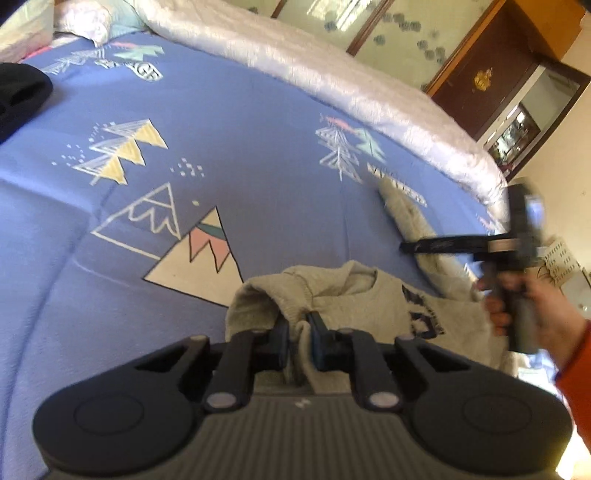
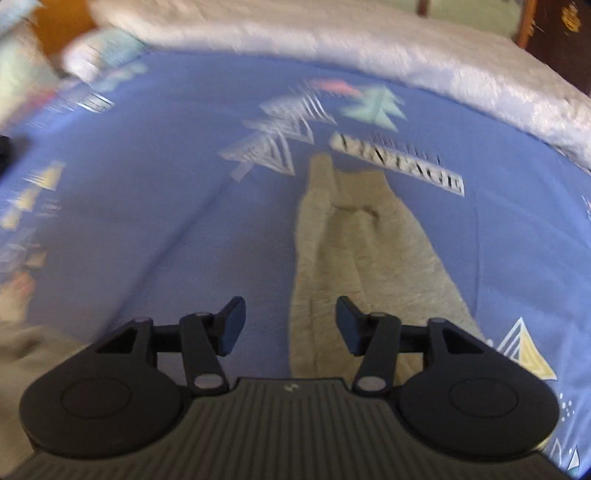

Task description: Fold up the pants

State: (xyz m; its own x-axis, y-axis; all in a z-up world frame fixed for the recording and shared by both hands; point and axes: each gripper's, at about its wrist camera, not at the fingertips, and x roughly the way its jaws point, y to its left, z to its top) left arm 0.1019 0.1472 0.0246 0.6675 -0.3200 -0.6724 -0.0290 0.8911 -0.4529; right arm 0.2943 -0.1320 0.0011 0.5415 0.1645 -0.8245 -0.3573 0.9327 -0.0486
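Note:
Light grey sweatpants (image 1: pixel 369 299) lie on a blue patterned bedspread (image 1: pixel 221 147). My left gripper (image 1: pixel 298 334) is shut on a bunched fold of the waist end, near a dark printed logo (image 1: pixel 424 314). In the right wrist view the pants' legs (image 2: pixel 354 258) stretch away from me, laid side by side towards the word "VINTAGE" (image 2: pixel 399 162). My right gripper (image 2: pixel 290 326) is open, its jaws wide apart just above the near part of the legs. It also shows in the left wrist view (image 1: pixel 406 246), held by a hand at the right.
A white fluffy blanket (image 1: pixel 369 92) runs along the far side of the bed. A black garment (image 1: pixel 18 99) lies at the far left. Pillows (image 1: pixel 92 26) sit at the head. A dark wooden cabinet (image 1: pixel 498 74) stands beyond the bed.

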